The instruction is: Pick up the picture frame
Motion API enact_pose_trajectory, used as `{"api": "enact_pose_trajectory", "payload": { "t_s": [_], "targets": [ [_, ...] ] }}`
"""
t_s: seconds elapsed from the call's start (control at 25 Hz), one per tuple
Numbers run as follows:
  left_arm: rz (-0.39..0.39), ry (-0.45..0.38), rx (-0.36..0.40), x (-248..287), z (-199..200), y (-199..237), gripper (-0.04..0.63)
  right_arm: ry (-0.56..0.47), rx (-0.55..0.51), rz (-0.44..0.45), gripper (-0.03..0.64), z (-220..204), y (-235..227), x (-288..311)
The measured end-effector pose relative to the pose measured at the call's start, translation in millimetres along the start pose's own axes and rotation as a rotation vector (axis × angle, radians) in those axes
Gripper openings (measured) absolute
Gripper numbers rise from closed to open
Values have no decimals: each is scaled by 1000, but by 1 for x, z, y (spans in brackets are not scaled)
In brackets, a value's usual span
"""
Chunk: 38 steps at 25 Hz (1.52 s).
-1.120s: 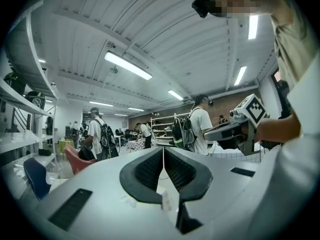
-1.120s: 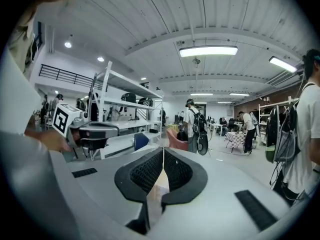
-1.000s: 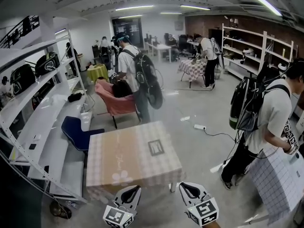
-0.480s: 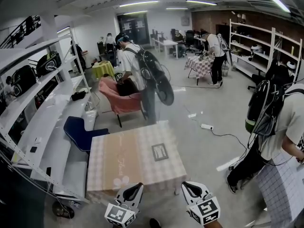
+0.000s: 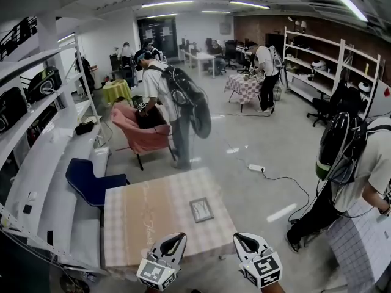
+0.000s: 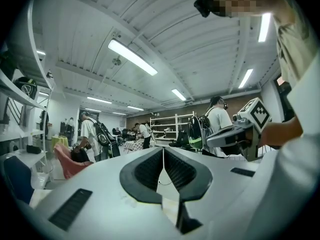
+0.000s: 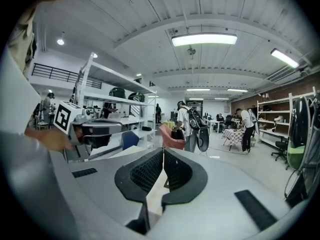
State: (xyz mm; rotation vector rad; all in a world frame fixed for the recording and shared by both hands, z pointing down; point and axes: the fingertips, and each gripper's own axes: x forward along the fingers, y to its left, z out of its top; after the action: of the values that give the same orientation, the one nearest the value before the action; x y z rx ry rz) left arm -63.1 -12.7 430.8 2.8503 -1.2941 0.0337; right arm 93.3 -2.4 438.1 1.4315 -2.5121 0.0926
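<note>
- Dark grey at its border, the picture frame (image 5: 201, 209) is lying flat on the checked tablecloth (image 5: 140, 224). It is sitting in the right, near part of the table, apart from both grippers.
- Its long axis is running from the table's near edge toward the far edge, leaning slightly left at the far end, and its face is pointing up.
- Whatever is sitting inside the border is too small to make out.
- The left gripper (image 5: 172, 244) is hovering by the table's near edge. Its pads (image 6: 150, 169) are pressing together with nothing between them.
- The right gripper (image 5: 245, 243) is hanging just beside the near right corner of the table, its fingers likewise closed and empty.
- In each gripper view the gripper's own pale body is filling the lower half and covering the table top.
- The head view's bottom edge is cutting off the handles of both grippers.
- White shelving (image 5: 36, 163) along the left is holding black bags (image 5: 44, 83) on its upper level.
- Behind the table, a person (image 5: 160, 93) wearing a backpack is bending over a pink chair (image 5: 137, 138). Something dark is lying in the chair, too blurred to name.
</note>
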Motion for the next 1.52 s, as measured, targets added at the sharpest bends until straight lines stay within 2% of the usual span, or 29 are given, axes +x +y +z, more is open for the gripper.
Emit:
{"api": "enact_pose_trajectory", "payload": {
  "t_s": [0.2,0.44,0.92,1.28,1.52],
  "targets": [
    [-34,0,-15,21,-8,33,18,8,5,-36,26,5,-5,36],
    [-40,5,-49,40,-17,59,18,30,-1,-35,26,5,-8,69],
    [31,65,-90,80,-50,103,20,48,7,26,26,-5,-35,132],
    [83,146,-170,132,-101,136,20,98,15,67,28,-31,-72,194],
    [117,228,-217,164,-150,158,20,173,47,108,28,-75,-88,246]
  ]
}}
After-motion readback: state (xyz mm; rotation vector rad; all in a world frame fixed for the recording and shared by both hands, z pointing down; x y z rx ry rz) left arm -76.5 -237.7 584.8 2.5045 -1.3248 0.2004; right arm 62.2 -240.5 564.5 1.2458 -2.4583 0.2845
